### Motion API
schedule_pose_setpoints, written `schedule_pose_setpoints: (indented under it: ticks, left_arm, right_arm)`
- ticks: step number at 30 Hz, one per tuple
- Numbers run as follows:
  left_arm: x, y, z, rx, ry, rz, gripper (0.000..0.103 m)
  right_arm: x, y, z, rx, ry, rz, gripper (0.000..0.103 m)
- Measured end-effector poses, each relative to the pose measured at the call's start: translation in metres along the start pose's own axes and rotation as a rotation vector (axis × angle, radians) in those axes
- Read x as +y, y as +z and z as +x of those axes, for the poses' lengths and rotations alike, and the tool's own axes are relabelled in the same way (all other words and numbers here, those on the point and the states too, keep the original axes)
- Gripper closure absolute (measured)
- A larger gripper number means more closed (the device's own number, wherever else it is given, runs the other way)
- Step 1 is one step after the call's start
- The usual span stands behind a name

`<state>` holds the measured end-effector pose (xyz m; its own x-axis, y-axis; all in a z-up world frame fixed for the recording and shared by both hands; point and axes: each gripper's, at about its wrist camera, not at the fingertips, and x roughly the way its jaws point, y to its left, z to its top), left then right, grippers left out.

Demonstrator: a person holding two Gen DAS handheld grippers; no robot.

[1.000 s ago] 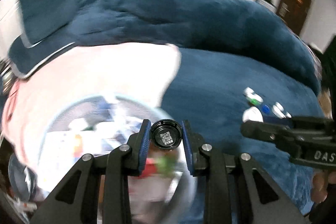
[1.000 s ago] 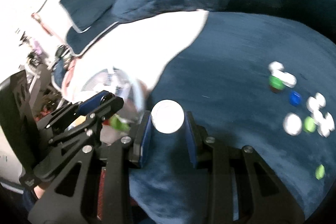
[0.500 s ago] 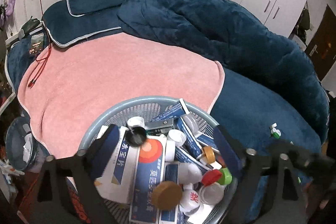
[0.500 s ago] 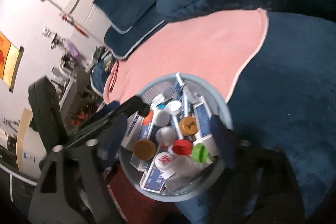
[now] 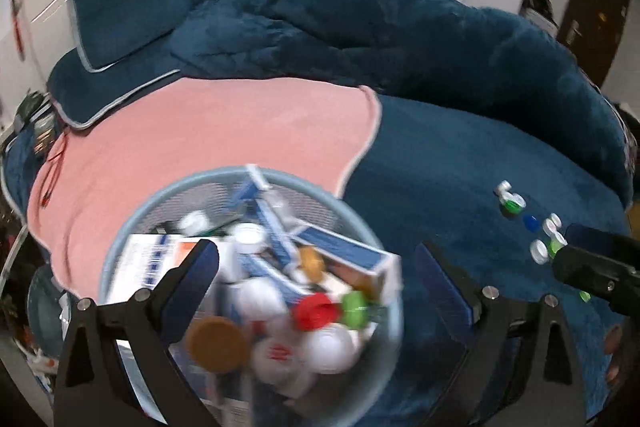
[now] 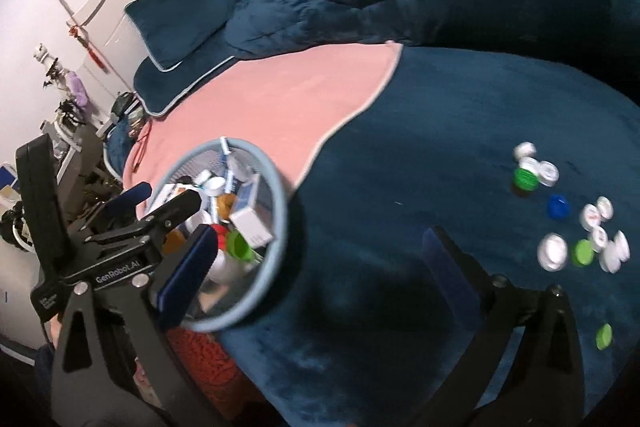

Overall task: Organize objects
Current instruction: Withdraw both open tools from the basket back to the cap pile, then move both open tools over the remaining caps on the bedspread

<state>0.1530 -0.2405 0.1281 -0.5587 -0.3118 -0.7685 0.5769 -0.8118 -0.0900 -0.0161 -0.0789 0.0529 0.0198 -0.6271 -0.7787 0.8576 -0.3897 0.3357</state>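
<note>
Basket: pale blue mesh, sitting at the bed's near edge, filling with caps and boxes.
Loose caps: still lying clustered on the blue blanket, well apart from the basket.
Left gripper: hanging over the basket, jaws wide, nothing between.
Right gripper: jaws opening, apparently empty; view blurring.
Next: be steering toward one isolated cap, pads straddling its rim.

black tool, blue pads, silver screws

One blue mesh basket sat on the bed, with three green caps and one blue cap loose on the blanket.
</note>
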Motion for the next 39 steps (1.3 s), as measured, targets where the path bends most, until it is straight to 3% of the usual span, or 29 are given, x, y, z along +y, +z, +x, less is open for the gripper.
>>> schedule_pose_setpoints:
  ticks: [12,23,30,39]
  left_arm:
    - [-0.098,-0.009,0.024,0.063,-0.095,0.128,0.004]
    - [-0.174,-0.019,0.057,0.131,-0.141,0.281,0.004]
    - [-0.201,-0.026,0.092,0.194,-0.158,0.344,0.004]
    - [-0.226,0.011,0.15,0.2,-0.205,0.309,0.004]
  right_arm:
    - [-0.091,-0.037,-0.047,-0.009,-0.123,0.125,0.0]
    - [-0.241,-0.044,-0.086,-0.062,-0.174,0.444,0.0]
    - [-0.295,-0.032,-0.05,-0.005,-0.195,0.555,0.0]
    - [-0.32,-0.032,-0.003,0.075,-0.157,0.585,0.0]
